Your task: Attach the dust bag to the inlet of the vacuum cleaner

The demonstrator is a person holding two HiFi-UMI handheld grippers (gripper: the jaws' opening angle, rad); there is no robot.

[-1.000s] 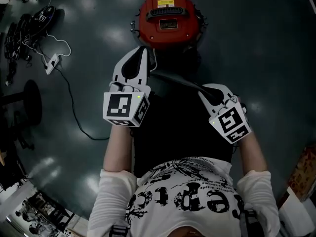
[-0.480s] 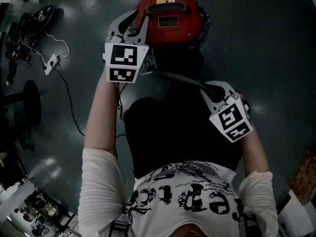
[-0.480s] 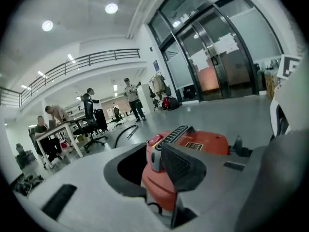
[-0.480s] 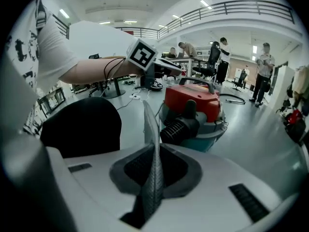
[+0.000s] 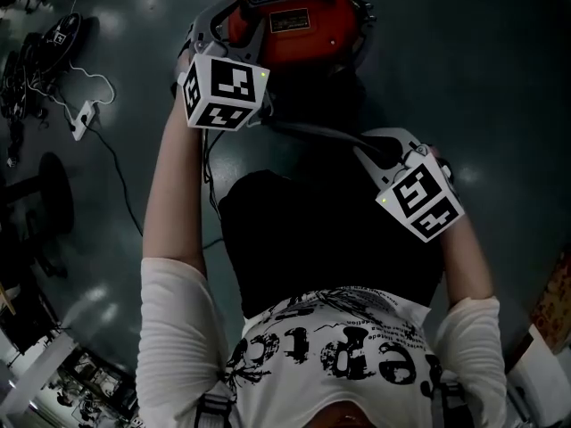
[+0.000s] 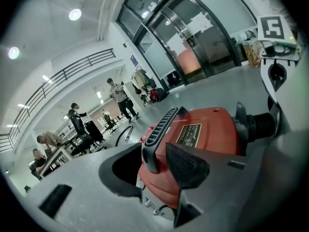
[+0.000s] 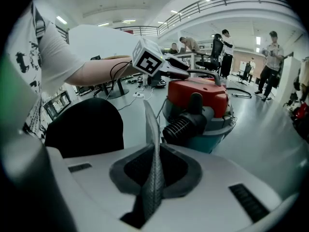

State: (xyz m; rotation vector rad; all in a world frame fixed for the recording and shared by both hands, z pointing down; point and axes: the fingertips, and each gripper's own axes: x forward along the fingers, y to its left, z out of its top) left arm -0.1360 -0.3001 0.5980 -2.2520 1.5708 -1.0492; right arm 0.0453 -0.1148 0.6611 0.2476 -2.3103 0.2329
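Left gripper had moved off the far left corner of the dust bag and out to the vacuum cleaner at the far side. Its jaws were opening, spread either side of the black ribbed handle, pads not pressing it. Right gripper was pinched shut on a thin grey strip at the bag's far edge. Bag looked black, matt, soft and bulky, and lay between the person's torso and the vacuum. Its long axis ran near to far, far end toward the black corrugated inlet, which faced back toward the person
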